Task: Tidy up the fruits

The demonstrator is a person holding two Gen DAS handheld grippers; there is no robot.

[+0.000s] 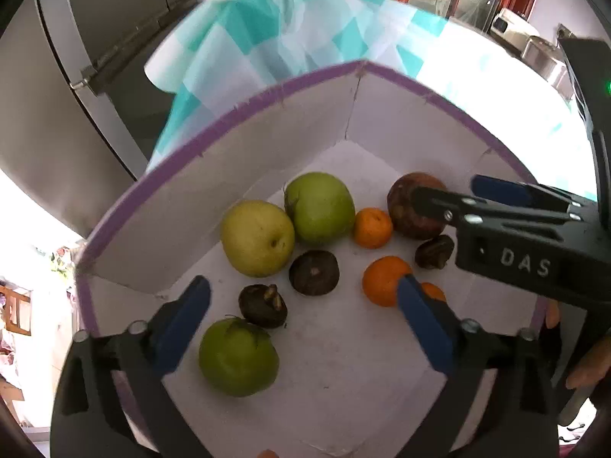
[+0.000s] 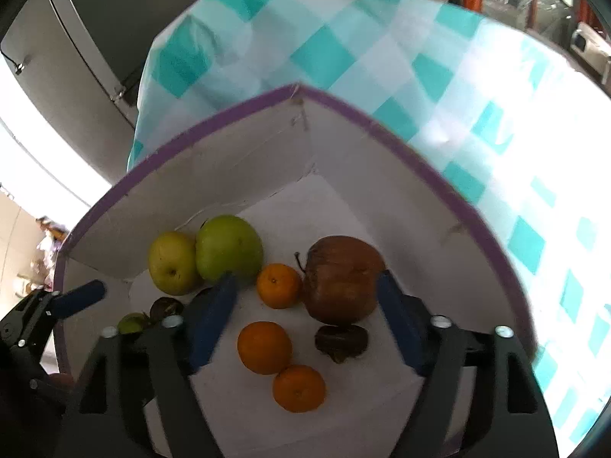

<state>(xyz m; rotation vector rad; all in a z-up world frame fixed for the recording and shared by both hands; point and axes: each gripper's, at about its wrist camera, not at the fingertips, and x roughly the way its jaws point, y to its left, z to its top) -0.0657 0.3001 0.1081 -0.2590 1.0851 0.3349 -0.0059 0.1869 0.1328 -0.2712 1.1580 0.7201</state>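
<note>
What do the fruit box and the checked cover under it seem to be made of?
The box looks like matte white cardboard or foam board: flat panels, creased taped corners, purple tape along the rim. The checked cover looks like thin plastic or light fabric, teal and white, slightly glossy, falling in soft folds; which one is unclear.

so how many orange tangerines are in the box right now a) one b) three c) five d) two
b, the right wrist view shows three tangerines lying on the floor of the white box, beside the brown apple.
</note>
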